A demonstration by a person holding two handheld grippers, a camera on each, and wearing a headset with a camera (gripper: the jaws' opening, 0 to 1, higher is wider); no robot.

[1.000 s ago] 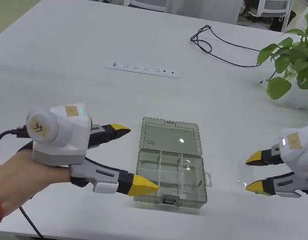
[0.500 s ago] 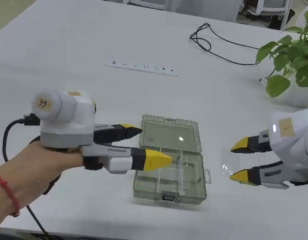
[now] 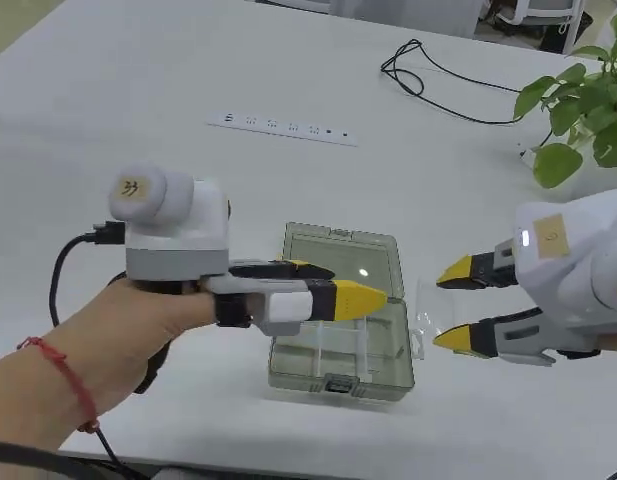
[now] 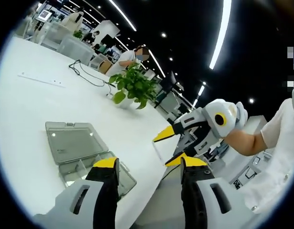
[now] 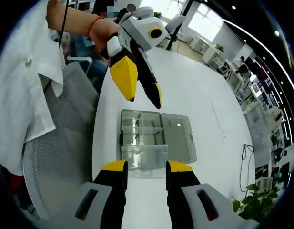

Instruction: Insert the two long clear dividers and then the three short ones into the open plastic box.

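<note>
Two jaws of the right gripper (image 3: 450, 306) pinch a small clear plastic divider (image 5: 146, 158) by its ends, long axis crosswise, just right of the open translucent grey plastic box (image 3: 338, 388), while the empty left gripper (image 4: 147, 164) hovers spread over it

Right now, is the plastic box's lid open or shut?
Open: the lid lies folded back flat behind the plastic box, its compartments uncovered.
</note>
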